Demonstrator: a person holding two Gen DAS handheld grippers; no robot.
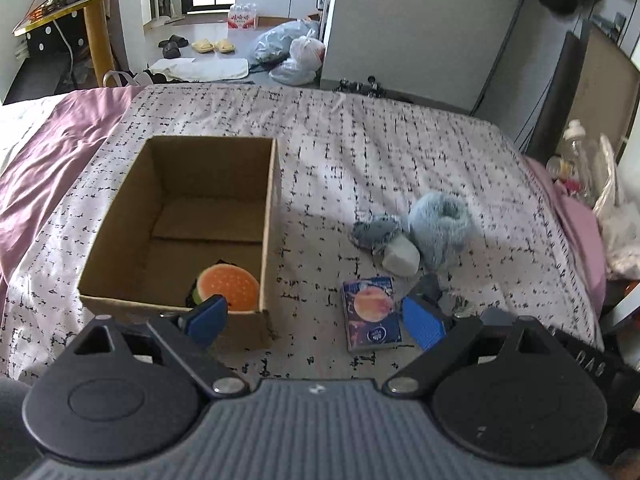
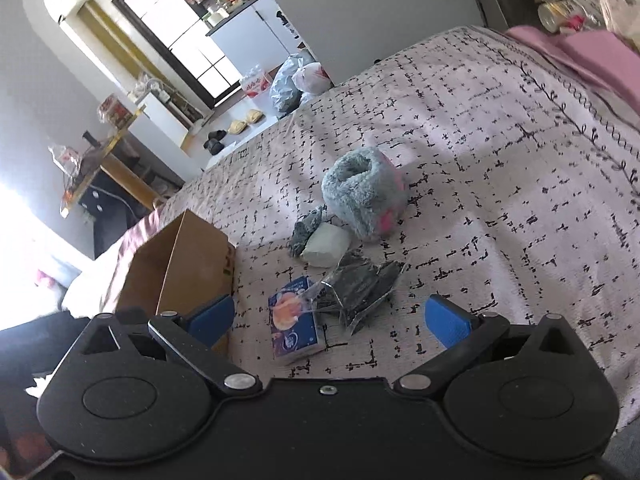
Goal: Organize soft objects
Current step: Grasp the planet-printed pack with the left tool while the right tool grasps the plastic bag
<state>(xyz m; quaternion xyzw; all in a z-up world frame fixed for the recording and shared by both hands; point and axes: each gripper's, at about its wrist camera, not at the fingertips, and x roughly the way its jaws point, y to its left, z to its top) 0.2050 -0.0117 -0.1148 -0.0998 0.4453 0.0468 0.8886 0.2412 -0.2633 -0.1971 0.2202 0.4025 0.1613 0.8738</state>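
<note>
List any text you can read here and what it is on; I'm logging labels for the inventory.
"DAS": on the black tool body at the right edge of the left wrist view; a partial reading.
Blue tissue pack: printing too small to read.
Red-and-white package on the floor: blurred.
Cardboard box: marks unreadable.

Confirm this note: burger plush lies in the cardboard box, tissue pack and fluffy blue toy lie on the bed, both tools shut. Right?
Not quite. Both tools stand open and empty: left tool in the left wrist view, right tool in the right wrist view. The burger plush, cardboard box, tissue pack, fluffy blue toy and bed stand as noted.
</note>
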